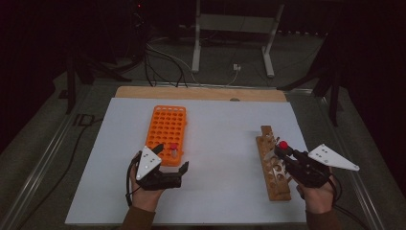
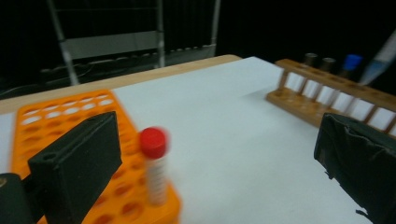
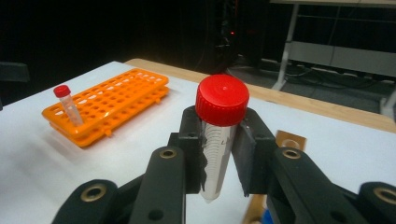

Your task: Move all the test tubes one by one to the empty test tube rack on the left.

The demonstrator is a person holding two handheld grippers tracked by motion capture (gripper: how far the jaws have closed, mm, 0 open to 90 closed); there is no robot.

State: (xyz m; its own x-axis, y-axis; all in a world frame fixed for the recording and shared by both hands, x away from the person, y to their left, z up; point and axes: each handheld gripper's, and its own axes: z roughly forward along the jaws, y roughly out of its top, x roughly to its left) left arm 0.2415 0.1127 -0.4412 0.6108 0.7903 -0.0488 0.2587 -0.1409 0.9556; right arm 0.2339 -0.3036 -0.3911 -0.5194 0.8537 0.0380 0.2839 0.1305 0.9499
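Holding a red-capped tube point(image 3: 219, 135) upright between its two black jaws, right gripper point(image 3: 219, 154) clamped on the clear body just under the cap, tip hanging free above the white table top. Seen from the high view, same tube point(image 1: 282, 146) lifted over the near half of a wooden rack point(image 1: 275, 184), which lies lengthwise along the right side of the sheet. Blue-capped tube point(image 2: 351, 63) and two darker ones standing in that rack toward its far end, in the left gripper view.

Standing in the near corner of an orange rack point(image 1: 168, 127), a second red-capped tube point(image 2: 154, 163), upright, somewhat blurred. Left gripper point(image 1: 170, 160) beside it with jaws wide apart, nothing between the pads, one jaw over the rack's near edge and the other out over bare white surface. Hands point(image 1: 144, 194) and brown sleeves entering from the bottom edge, a grey three-cornered plate on top of each gripper.

Covering most of the table, a plain white sheet point(image 1: 220, 163), matte and evenly lit, with a strip of pale wood point(image 1: 201, 92) showing along its far edge. Beyond, a dim room: grey floor, loose cables point(image 1: 163, 62) trailing across it, a white metal frame point(image 1: 234, 28) on two legs in the background, dark stands at both sides, darkness behind.
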